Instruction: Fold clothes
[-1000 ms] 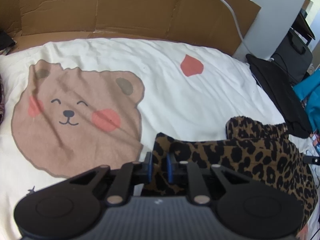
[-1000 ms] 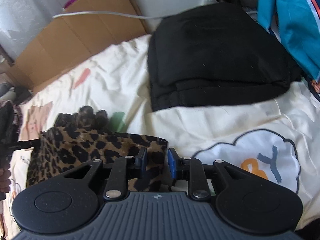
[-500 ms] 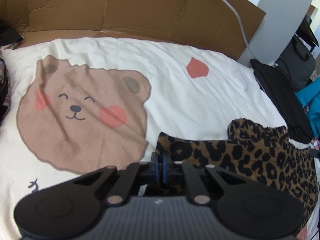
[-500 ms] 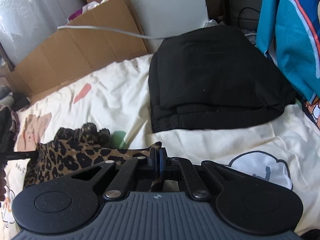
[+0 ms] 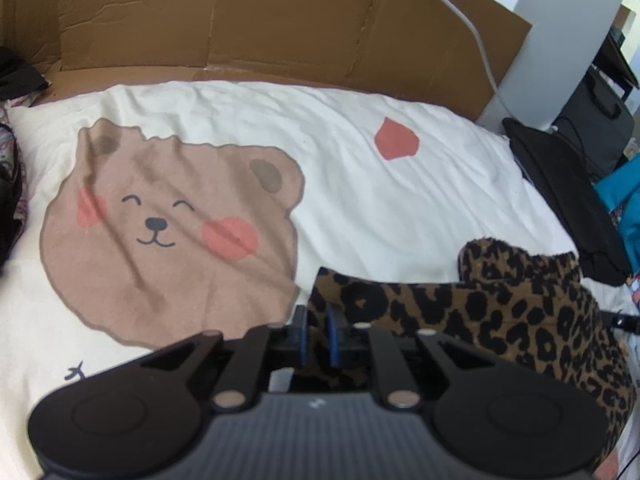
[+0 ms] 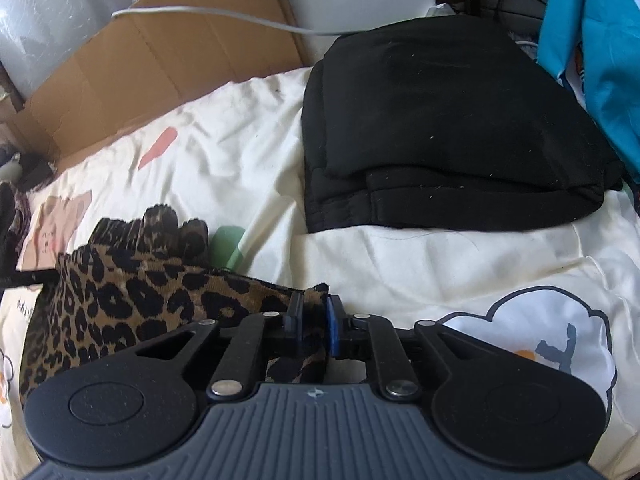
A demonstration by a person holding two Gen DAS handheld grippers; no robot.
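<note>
A leopard-print garment (image 5: 500, 308) lies bunched on a cream bedsheet with a bear print (image 5: 160, 220). In the left wrist view my left gripper (image 5: 317, 334) sits at the garment's left corner. Its jaws are opening a little, and the cloth is between the blue pads (image 5: 303, 334). In the right wrist view the same garment (image 6: 132, 300) stretches off to the left. My right gripper (image 6: 314, 320) is at its right corner. These jaws are opening too, with a fold of leopard cloth standing in the gap.
A folded black garment (image 6: 440, 128) lies on the bed beyond the right gripper, with teal fabric (image 6: 600, 40) hanging to its right. Cardboard sheets (image 5: 240, 20) line the head of the bed, and a white cable (image 6: 240, 20) runs over them. A dark bag (image 5: 600, 128) stands at the right.
Half a second ago both pairs of jaws were pressed together on the leopard cloth; now each shows a small gap. The right gripper has sunk slightly toward the bed.
</note>
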